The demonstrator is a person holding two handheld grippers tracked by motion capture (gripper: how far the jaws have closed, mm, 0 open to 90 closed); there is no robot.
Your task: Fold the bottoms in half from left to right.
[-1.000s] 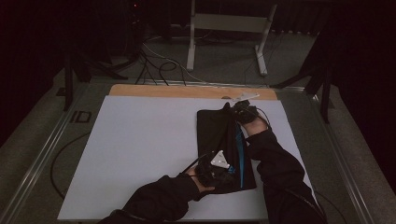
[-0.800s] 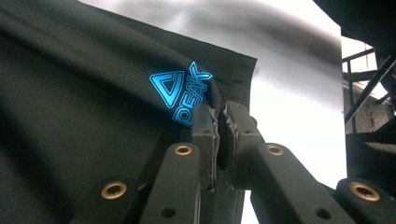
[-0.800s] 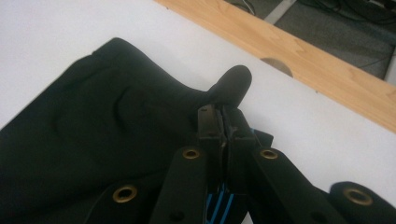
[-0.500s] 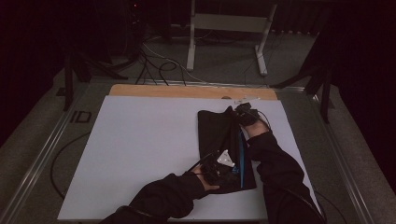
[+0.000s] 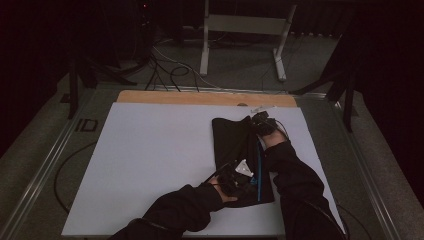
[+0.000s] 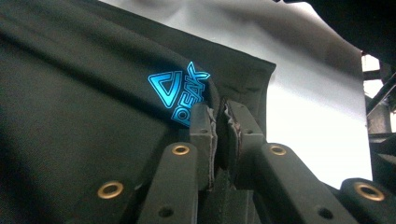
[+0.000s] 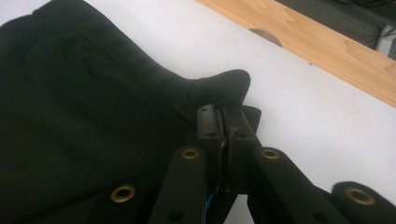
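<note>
Black garment (image 5: 240,155) with blue side stripe (image 5: 259,167) flat on white tabletop (image 5: 150,160), right half, running from near the far edge toward the near edge. Blue "PEAK" logo (image 6: 180,91) on the cloth just beside the left claw. Left claw (image 6: 217,123) clenched on a fold of the garment at its near end, cloth pinched between the pads. Right claw (image 7: 223,123) clenched on the garment's far corner, fabric bunched up over the tips. Both sleeves (image 5: 295,175) in from the near edge, left hand (image 5: 225,182) low, right hand (image 5: 265,127) farther out. Wooden strip (image 5: 200,97) along the far edge of the tabletop. Cables (image 5: 170,70) and a stand (image 5: 245,30) on the floor beyond.
</note>
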